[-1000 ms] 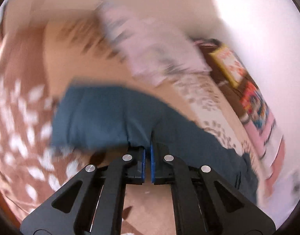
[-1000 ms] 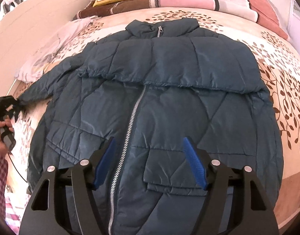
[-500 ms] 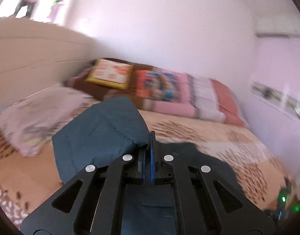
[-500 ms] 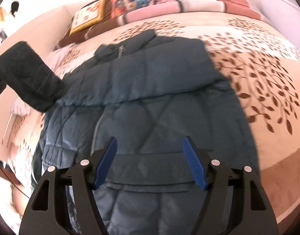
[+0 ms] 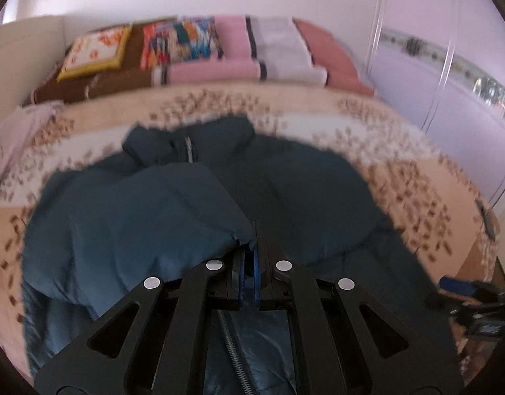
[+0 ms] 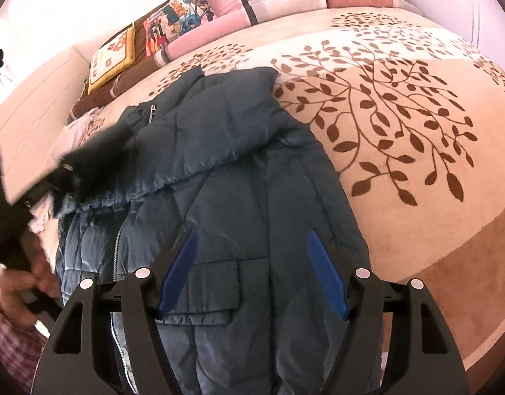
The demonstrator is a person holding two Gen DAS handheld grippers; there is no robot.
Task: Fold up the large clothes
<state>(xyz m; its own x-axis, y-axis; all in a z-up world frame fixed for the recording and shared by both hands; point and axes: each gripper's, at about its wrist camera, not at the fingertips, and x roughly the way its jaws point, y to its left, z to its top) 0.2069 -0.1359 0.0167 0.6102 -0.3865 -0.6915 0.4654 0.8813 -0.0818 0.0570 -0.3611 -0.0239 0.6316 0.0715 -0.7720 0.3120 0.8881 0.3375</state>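
Observation:
A dark teal quilted jacket [image 6: 246,177] lies front up on the bed, collar toward the pillows; it also shows in the left wrist view [image 5: 305,191]. My left gripper [image 5: 251,250] is shut on the cuff of the jacket's sleeve [image 5: 147,217], which is folded across the jacket's chest. In the right wrist view the left gripper [image 6: 65,168] shows blurred at the left with that sleeve. My right gripper [image 6: 251,240] is open and empty, hovering over the jacket's pocket [image 6: 203,291] near the hem.
The bed has a beige cover with a brown leaf print [image 6: 400,138]. Pillows and folded blankets [image 5: 219,52] line the head of the bed. A pale crumpled cloth [image 5: 15,131] lies at the far left. A wardrobe [image 5: 450,105] stands at the right.
My left gripper has carried the sleeve from out at the left side, up and over onto the jacket's chest. My right gripper has shifted to the jacket's right half and stayed open.

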